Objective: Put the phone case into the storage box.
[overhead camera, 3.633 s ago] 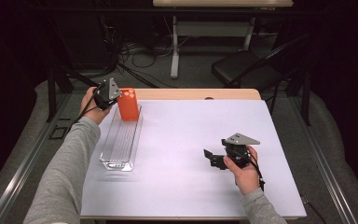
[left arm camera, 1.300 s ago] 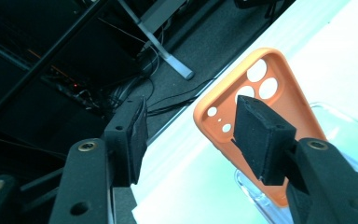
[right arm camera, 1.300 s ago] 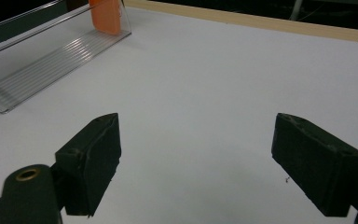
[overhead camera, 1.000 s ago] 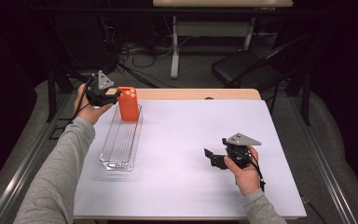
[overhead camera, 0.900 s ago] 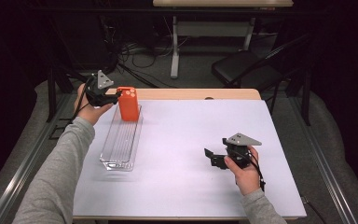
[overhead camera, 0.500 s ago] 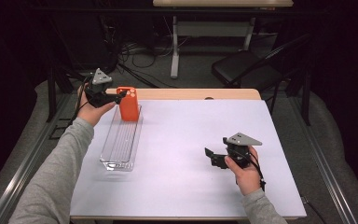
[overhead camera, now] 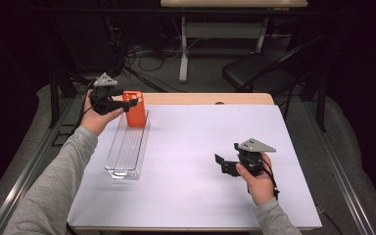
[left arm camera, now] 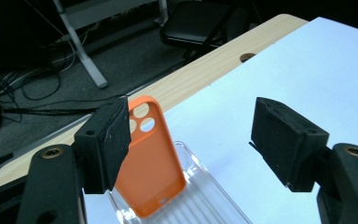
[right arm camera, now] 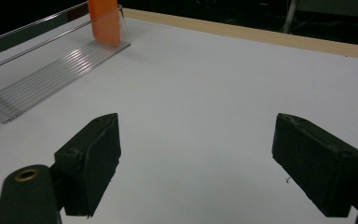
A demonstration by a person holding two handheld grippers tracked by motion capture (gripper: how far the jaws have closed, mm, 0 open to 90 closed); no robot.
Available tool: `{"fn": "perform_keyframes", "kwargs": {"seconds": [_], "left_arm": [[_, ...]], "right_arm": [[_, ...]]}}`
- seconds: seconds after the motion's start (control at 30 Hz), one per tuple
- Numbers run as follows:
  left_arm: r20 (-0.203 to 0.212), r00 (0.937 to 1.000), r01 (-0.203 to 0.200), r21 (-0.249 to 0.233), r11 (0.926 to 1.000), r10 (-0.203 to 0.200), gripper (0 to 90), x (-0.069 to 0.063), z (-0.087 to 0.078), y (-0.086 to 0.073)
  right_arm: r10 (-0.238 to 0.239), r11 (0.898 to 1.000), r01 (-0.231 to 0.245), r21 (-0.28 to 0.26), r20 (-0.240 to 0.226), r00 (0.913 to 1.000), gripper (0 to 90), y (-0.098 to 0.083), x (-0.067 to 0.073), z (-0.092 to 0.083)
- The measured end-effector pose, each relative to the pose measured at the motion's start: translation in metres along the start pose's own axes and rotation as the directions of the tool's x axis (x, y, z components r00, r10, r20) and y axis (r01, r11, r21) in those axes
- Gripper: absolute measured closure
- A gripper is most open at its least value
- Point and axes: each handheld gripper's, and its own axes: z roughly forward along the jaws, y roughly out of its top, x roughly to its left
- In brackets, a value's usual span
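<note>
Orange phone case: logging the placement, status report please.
Left gripper open, jaws just widened. Orange phone case upright in clear tray. Right gripper open, idle.

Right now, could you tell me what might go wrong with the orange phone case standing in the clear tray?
The orange phone case stands on end at the far end of the clear tray, so it may tip over. The left gripper has just been opening; one pad looks close to the case and could knock it when pulling away.
</note>
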Motion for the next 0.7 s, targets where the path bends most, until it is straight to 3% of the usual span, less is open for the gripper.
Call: {"fn": "perform_keyframes", "kwargs": {"seconds": [0.3, 0.43, 0.7], "left_arm": [[0.063, 0.9975, 0.033, -0.027, 0.9991, -0.032, 24.4, -0.008, -0.005, 0.002], [0.074, 0.9971, 0.02, -0.003, 0.9998, -0.019, 19.4, -0.014, -0.005, 0.002], [0.091, 0.9951, 0.041, -0.019, 0.999, -0.039, 15.0, -0.018, -0.006, 0.003]], "right_arm": [[0.011, 1.0, -0.011, 0.001, 0.0, 0.9999, 15.2, 0.001, -0.001, -0.005], [0.011, 1.0, -0.011, -0.009, 0.001, 0.9999, 15.1, 0.002, -0.001, -0.006], [0.016, 1.0, -0.016, -0.015, 0.007, 0.9999, 14.5, 0.002, -0.001, -0.011]]}}
